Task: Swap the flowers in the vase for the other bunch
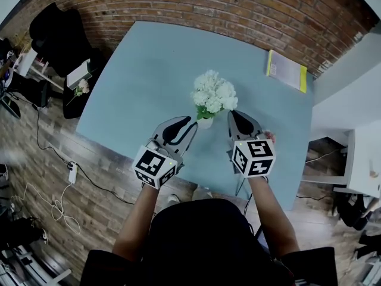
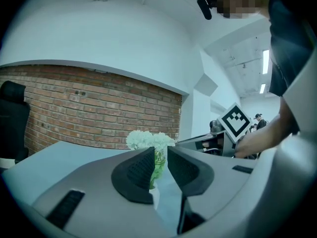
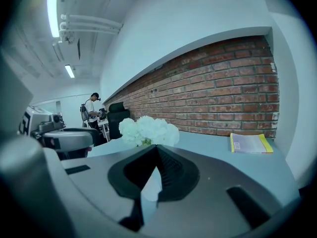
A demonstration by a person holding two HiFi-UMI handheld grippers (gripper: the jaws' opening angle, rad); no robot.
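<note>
Pretty plain office space: a red brick wall [image 1: 238, 11] runs behind a pale blue table [image 1: 149, 70], with white wall [image 2: 99, 29] above the brick and strip lights [image 3: 51, 9] on the ceiling. The wood plank floor [image 1: 36, 177] is dark, with a white power strip [image 1: 72, 173] lying on it. A black chair [image 1: 59, 37] sits by the table's far left corner.
</note>
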